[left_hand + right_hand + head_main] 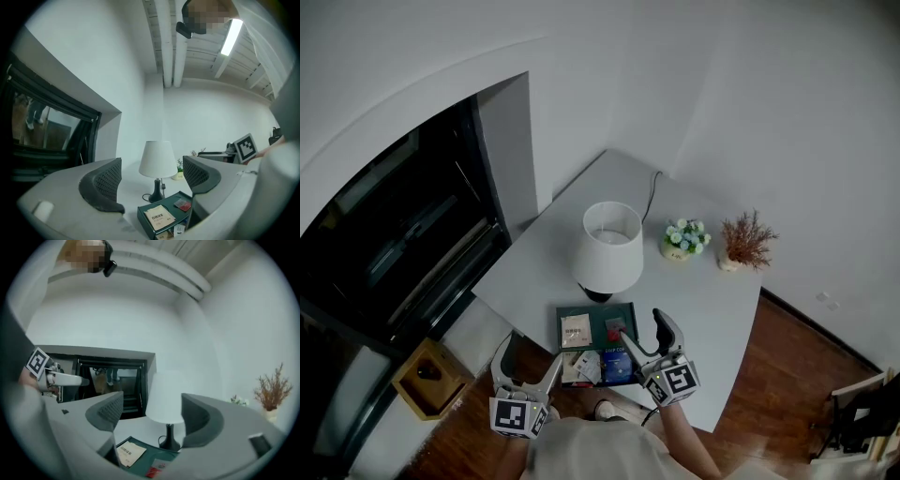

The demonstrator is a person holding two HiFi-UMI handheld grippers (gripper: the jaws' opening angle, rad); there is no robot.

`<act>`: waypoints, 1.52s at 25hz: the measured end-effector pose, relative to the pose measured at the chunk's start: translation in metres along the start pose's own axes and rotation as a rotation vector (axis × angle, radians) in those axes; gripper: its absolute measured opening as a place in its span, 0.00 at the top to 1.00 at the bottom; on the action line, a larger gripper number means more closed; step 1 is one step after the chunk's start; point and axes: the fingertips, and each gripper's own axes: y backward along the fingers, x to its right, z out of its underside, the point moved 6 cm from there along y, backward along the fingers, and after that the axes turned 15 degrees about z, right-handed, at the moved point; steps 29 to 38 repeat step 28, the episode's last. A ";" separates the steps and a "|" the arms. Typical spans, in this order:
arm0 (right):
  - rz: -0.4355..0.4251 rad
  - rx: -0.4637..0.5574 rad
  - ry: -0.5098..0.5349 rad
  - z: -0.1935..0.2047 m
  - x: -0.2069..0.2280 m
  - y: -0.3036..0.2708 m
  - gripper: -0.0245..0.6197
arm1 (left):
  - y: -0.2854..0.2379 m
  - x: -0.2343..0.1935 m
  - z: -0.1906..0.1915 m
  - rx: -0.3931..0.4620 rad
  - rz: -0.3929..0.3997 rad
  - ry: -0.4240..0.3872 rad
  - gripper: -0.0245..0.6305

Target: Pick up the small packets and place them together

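Holding the right gripper (645, 337) over the green tray's (596, 310) right edge, jaws spread wide, gripping nothing; holding the left gripper (528, 364) just off the tray's near-left corner, jaws likewise parted and empty.

Seeing the beige packet (575, 330) lying flat in the tray's left half, long axis running near-to-far; seeing the red packet (616, 330) in the tray's right half, just left of and below the right gripper's tips; seeing the blue packet (616, 366) and small white packets (584, 367) bunching at the tray's near edge; not telling whether those sit inside the tray or just off it.

Judging the right gripper nearer the red and blue packets, the left nearer the white and beige ones; expecting a short drop inward from the tray's right edge, jaws squared across a packet's short side.

Noting the lamp (609, 246) standing just behind the tray's far edge, shade overhanging, so crowding any approach from there; noting bare table (712, 300) right of the tray giving room; noting the table's drop-off close by the tray's near edge, risking a nudged packet sliding off.
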 end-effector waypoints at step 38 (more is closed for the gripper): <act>-0.049 -0.001 0.058 -0.013 -0.041 0.027 0.43 | -0.003 0.010 0.001 -0.031 0.010 -0.016 0.36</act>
